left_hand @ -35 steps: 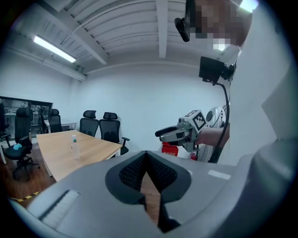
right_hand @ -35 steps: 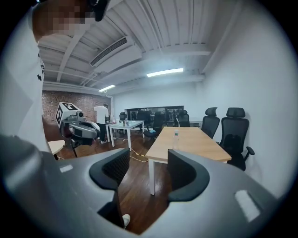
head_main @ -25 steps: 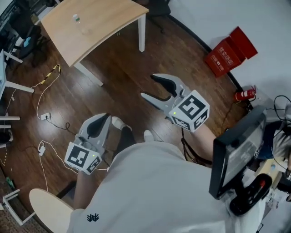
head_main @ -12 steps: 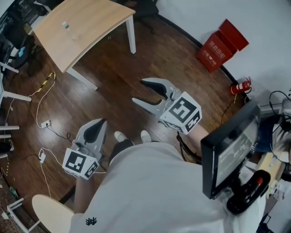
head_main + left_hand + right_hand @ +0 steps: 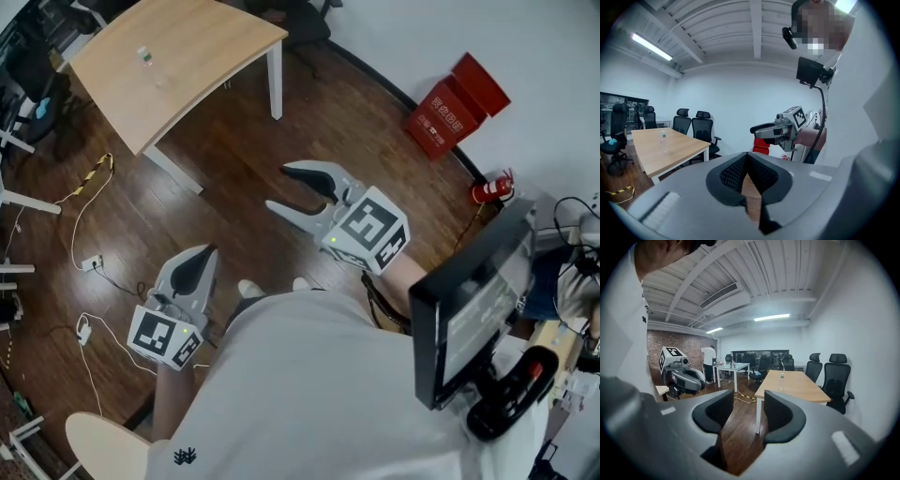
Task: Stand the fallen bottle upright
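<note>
A small clear bottle (image 5: 150, 64) with a pale label is on the light wooden table (image 5: 202, 52) at the far left, well away from both grippers. It shows tiny in the left gripper view (image 5: 663, 139) and the right gripper view (image 5: 782, 378), where it looks upright. My left gripper (image 5: 194, 265) is held low over the floor with its jaws shut and nothing in them (image 5: 748, 157). Over the floor short of the table, my right gripper (image 5: 279, 187) is open and empty (image 5: 749, 404).
Dark wood floor lies between me and the table. A red box (image 5: 457, 103) and a fire extinguisher (image 5: 492, 190) sit by the right wall. A monitor (image 5: 473, 309) is close on my right. Cables (image 5: 89, 187) trail at left. Black office chairs (image 5: 834, 376) stand behind the table.
The view has shifted a little as the person stepped. The right gripper has drifted left and slightly down in the head view, still open. The left gripper stays shut.
</note>
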{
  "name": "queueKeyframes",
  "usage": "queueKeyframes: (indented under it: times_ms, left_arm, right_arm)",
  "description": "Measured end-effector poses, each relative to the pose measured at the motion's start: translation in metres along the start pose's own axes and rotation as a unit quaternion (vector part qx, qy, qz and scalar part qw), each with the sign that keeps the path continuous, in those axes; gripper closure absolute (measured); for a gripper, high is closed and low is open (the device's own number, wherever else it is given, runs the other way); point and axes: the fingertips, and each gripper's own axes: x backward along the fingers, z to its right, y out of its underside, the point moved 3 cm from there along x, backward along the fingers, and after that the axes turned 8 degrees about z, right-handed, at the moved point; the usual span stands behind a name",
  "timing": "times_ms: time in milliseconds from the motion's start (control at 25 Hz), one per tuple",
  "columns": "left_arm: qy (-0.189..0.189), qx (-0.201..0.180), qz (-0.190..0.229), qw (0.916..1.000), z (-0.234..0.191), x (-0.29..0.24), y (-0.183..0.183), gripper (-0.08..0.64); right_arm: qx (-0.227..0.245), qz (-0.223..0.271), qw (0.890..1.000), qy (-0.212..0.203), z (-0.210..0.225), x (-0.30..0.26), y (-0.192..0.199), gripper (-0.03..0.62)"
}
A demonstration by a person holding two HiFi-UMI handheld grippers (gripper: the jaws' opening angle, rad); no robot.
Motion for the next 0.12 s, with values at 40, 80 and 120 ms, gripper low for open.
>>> queueKeyframes:
  times_ms: [40, 80, 120]
  left_arm:
    - [0.001, 0.002, -0.002, 1.0000, -0.0043, 0.0018, 0.0010, 0.560]
    - [0.002, 0.005, -0.005, 1.0000, -0.0085, 0.0036, 0.0021, 0.560]
    - [0.003, 0.007, -0.008, 0.9999, -0.0126, 0.0055, 0.0032, 0.560]
  right_arm:
    - [-0.003, -0.002, 1.000, 0.001, -0.0006, -0.0047, 0.0000, 0.385]
    - [-0.006, -0.003, 1.000, 0.001, -0.0015, -0.0094, 0.0004, 0.387]
    - [-0.010, -0.005, 1.000, 0.002, -0.0024, -0.0141, 0.0009, 0.388]
